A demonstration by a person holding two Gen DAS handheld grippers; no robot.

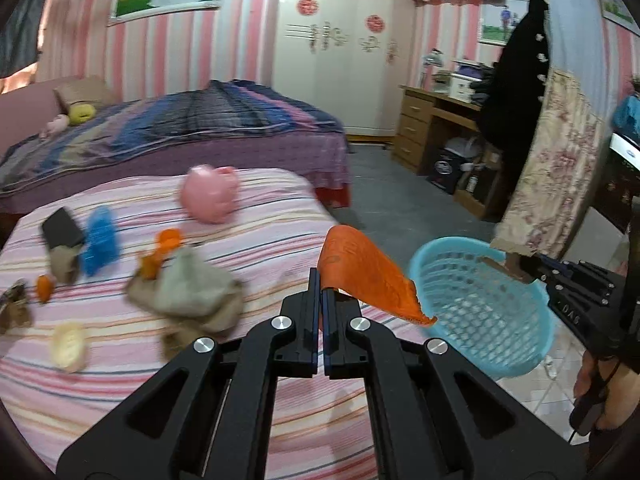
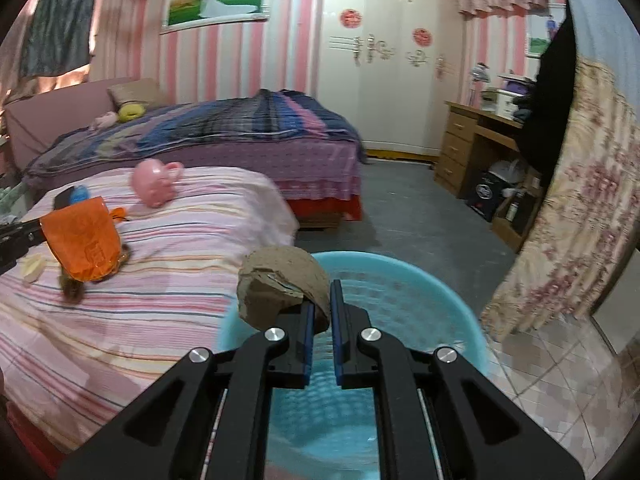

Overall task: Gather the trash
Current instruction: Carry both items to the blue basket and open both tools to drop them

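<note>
Black angular left tool [image 1: 321,280] and right tool [image 2: 330,292], blue pad edges, round silver screws.

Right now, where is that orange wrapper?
The orange wrapper is pinched in the left tool, held above the striped bed's edge, just left of the blue basket.

A: Which items are blurred at the left wrist view's lower left?
B: The crumpled brown paper [image 1: 188,296] and blue object [image 1: 99,242]; their kind cannot be told.
A: And what is cut off?
B: The blue basket [image 2: 460,312], by the right wrist view's bottom edge.
</note>
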